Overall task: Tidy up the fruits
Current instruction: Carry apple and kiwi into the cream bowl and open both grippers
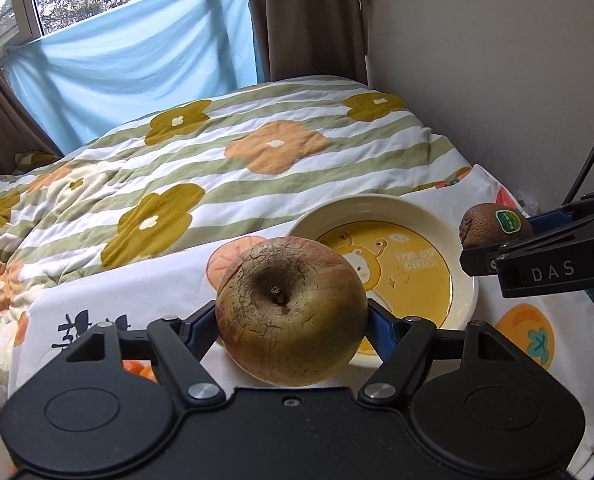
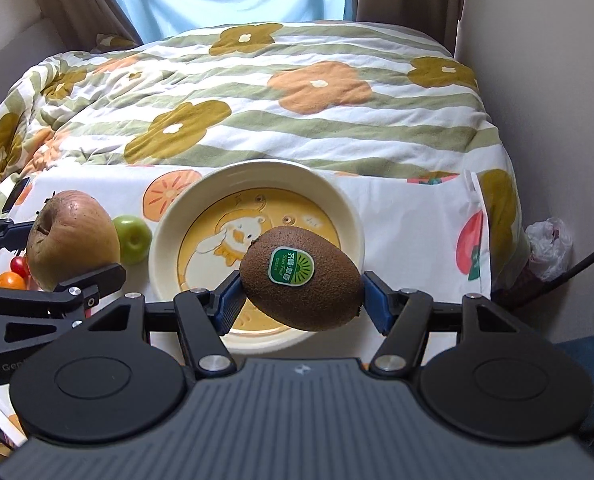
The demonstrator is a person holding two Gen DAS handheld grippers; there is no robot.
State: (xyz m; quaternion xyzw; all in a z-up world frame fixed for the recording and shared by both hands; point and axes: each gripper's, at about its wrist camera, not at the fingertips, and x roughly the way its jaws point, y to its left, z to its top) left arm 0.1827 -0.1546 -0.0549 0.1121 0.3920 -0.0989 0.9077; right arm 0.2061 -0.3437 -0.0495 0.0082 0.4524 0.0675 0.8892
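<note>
Your left gripper [image 1: 293, 316] pinches a big russet apple [image 1: 292, 310], rough cracked skin, stem dimple facing the camera. Your right gripper [image 2: 303, 298] clamps a fuzzy brown kiwi [image 2: 302, 280] end to end, long axis crosswise between the blue pads, green sticker up. Both hang over the near rim of the cream plate [image 2: 349, 216] on the persimmon-print cloth [image 2: 409, 216]. A small green apple [image 2: 133, 238] lies just left of the plate.

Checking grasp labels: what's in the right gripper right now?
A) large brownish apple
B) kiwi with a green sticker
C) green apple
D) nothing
B: in the right wrist view the right gripper has its blue pads pressed on the kiwi, sticker facing up, above the plate.
</note>
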